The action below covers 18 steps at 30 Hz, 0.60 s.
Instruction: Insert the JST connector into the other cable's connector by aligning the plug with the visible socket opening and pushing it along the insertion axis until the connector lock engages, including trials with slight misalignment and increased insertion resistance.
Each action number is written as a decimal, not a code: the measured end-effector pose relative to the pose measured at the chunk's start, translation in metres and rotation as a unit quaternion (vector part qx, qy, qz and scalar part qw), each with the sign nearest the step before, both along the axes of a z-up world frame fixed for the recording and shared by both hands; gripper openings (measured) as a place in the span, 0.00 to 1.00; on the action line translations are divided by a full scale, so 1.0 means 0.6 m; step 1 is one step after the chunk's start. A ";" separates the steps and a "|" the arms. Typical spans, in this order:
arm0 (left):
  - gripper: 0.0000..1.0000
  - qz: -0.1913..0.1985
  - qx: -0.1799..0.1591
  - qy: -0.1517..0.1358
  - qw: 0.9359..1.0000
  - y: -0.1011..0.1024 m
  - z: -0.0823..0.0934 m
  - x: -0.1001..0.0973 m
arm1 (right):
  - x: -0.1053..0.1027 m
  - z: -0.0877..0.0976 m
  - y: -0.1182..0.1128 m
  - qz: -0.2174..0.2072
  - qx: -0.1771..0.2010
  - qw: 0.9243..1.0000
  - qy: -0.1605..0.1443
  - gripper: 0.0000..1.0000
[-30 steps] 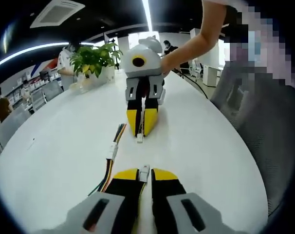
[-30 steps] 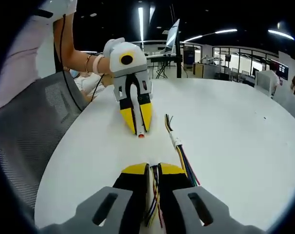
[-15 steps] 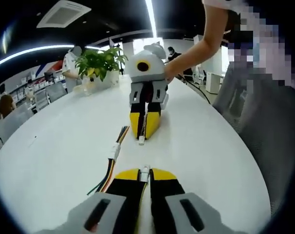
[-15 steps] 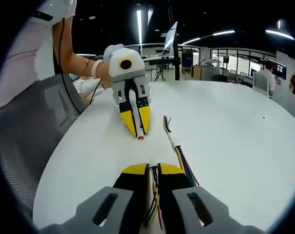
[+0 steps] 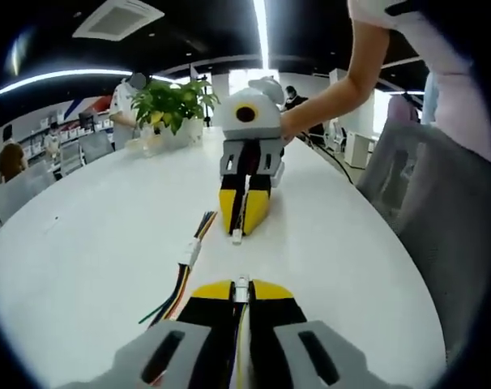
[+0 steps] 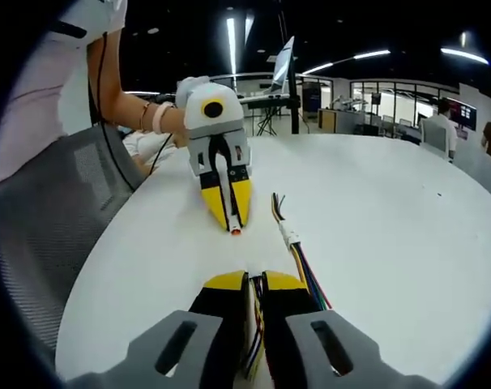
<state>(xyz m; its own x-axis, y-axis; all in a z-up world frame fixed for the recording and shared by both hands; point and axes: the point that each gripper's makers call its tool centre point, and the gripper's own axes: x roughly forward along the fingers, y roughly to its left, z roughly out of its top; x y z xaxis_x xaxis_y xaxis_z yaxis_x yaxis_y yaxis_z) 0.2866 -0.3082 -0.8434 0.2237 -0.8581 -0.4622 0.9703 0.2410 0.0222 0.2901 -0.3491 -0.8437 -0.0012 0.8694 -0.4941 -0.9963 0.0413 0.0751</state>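
we're at alignment: left gripper (image 5: 241,290) fingers clamp the white plug (image 5: 241,285); right gripper (image 5: 243,223) at 12 o'clock clamps the socket connector (image 5: 237,237), apart above the desk (image 5: 91,235). next, we'd push straight along the axis.

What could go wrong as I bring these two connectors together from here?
1. Only a short tip of each connector sticks out of its shut jaws: the left gripper's connector and the right gripper's connector. A small tilt could make them butt rather than seat, or slip back in the grip.
2. A spare multicoloured cable lies on the white table just beside the approach line; a jaw could snag or drag it.
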 end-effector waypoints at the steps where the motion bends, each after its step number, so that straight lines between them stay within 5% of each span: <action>1: 0.00 0.001 0.000 0.003 1.000 0.000 0.000 0.000 | 0.000 0.000 0.000 0.000 -0.001 1.000 0.000 0.03; 18: 0.00 -0.014 0.007 0.005 1.000 -0.017 0.015 -0.004 | -0.001 0.028 0.013 0.008 0.002 1.000 -0.007 0.03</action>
<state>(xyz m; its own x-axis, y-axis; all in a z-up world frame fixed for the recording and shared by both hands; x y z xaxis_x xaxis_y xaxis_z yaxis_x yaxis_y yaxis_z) 0.2839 -0.3183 -0.8341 0.1940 -0.8578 -0.4761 0.9770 0.2127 0.0148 0.2893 -0.3416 -0.8269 -0.0083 0.8712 -0.4909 -0.9977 0.0254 0.0621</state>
